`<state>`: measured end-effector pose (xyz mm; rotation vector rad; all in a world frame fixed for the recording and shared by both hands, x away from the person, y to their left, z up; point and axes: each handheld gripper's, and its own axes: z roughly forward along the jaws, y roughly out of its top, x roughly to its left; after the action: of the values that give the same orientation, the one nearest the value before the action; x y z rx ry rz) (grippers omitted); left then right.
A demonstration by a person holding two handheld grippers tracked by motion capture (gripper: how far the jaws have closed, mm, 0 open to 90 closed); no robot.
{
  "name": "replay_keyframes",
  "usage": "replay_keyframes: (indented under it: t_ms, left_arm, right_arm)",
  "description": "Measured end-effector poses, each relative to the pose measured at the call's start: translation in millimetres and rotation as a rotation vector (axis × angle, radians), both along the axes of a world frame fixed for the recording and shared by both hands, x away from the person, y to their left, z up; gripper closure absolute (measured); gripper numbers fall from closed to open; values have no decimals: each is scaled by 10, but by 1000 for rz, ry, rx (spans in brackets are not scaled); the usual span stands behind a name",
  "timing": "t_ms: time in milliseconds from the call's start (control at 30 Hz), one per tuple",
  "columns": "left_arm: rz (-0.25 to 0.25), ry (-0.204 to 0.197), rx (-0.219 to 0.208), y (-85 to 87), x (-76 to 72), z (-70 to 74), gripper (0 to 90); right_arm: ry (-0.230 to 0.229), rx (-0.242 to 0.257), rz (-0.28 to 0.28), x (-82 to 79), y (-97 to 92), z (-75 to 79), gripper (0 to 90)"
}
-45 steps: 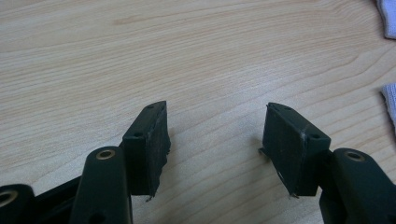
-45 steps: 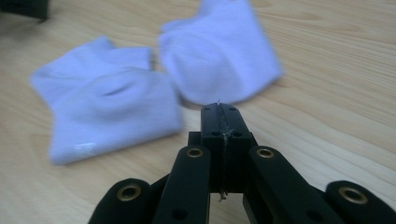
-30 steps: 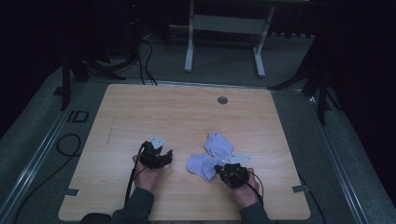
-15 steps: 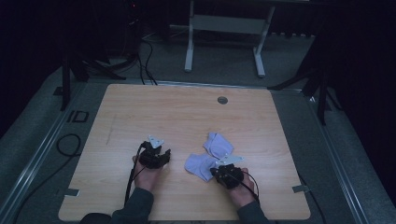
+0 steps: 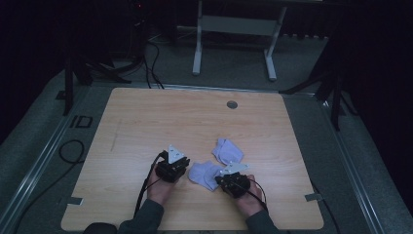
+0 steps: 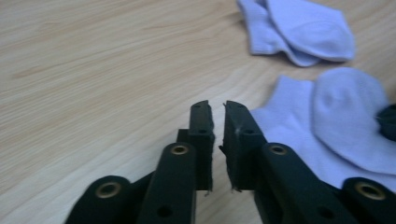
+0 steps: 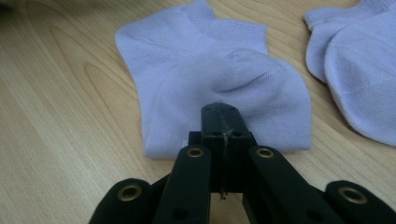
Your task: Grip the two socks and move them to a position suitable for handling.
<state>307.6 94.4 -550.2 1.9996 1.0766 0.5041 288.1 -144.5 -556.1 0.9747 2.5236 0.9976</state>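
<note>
I have a light wooden counter (image 5: pixel 146 126) with rounded corners under the camera, a small round grey grommet (image 5: pixel 232 104) set near its far edge, grey floor all round it and a white metal frame (image 5: pixel 234 29) standing in the dark room beyond.

Two pale lilac ankle socks lie on the near half of the counter. The nearer sock (image 5: pixel 203 174) sits between my two hands; the farther sock (image 5: pixel 228 151) lies folded just beyond it and to the right, close to it.

My right tongs (image 5: pixel 220 181) are clamped fully together on the near edge of the nearer sock (image 7: pixel 219 79); in the right gripper view the cloth bunches into a ridge right at the jaw tips, and the farther sock (image 7: pixel 359 60) lies to the right.

My left tongs (image 5: pixel 176 171) have just been closing, and a narrow slit is left between the jaws with nothing in it. In the left gripper view their tips (image 6: pixel 216 122) hover over bare wood just beside the nearer sock (image 6: pixel 327 121), not touching it, the farther sock (image 6: pixel 299 28) beyond.
</note>
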Motion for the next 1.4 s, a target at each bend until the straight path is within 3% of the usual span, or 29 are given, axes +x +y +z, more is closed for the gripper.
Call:
replay_keyframes:
  t_ms: [100,233,367,467,567,833,1133,1233,1400]
  left_arm:
    - [-36,7,4,-62,-13,-22,891]
    - [-73,18,2,-119,-29,-40,895]
    - [-115,49,26,-194,-38,-94,895]
    - [-119,67,51,-220,-36,-142,896]
    - [-118,67,50,-224,-41,-142,896]
    - [-131,90,29,-248,-68,-140,897]
    - [-172,104,8,-322,-162,-149,896]
    - [-168,114,-5,-310,-157,-151,896]
    - [-160,119,-21,-303,-162,-156,896]
  right_arm:
    - [-2,-1,3,1,6,0,900]
    - [-2,-1,6,5,10,0,900]
    - [-4,-5,9,6,11,1,900]
    - [-10,-7,13,7,11,1,893]
    - [-18,-18,0,8,10,7,850]
    - [-37,-49,-36,41,-38,17,819]
    - [-73,-96,-123,102,-106,29,781]
    - [-84,-80,-134,82,-99,81,779]
    - [-110,-34,-103,36,-9,258,806]
